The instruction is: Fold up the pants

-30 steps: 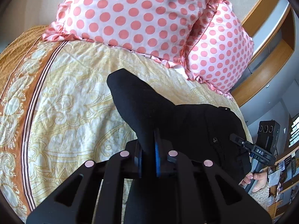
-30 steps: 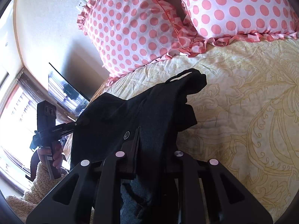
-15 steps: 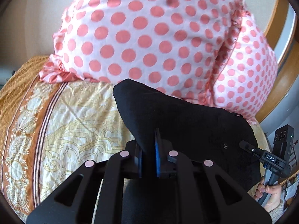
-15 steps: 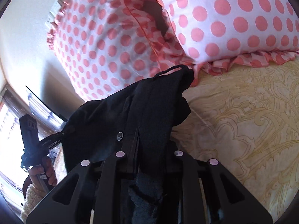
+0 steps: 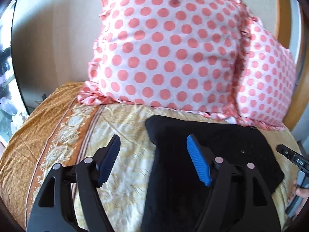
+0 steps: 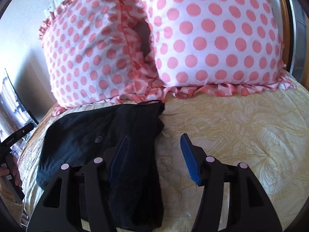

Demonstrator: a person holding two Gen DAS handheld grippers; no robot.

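The black pants (image 5: 218, 154) lie folded on the yellow patterned bedspread (image 5: 123, 127), their far edge close to the polka-dot pillows. My left gripper (image 5: 152, 145) is open, its blue pads spread, one over the bedspread and one over the pants' left edge. In the right wrist view the pants (image 6: 108, 131) lie at the left with a button showing. My right gripper (image 6: 154, 145) is open over the pants' right edge. Each gripper shows at the edge of the other's view.
Two pink polka-dot pillows (image 5: 173, 54) stand against the wall at the head of the bed; they also show in the right wrist view (image 6: 212, 38). A wooden headboard frame (image 5: 282, 9) is at the right. The bedspread's orange border (image 5: 48, 127) runs along the left.
Both grippers carried the pants toward the pillows, lowered them onto the bedspread and opened, letting the fabric go. The pants now lie flat.
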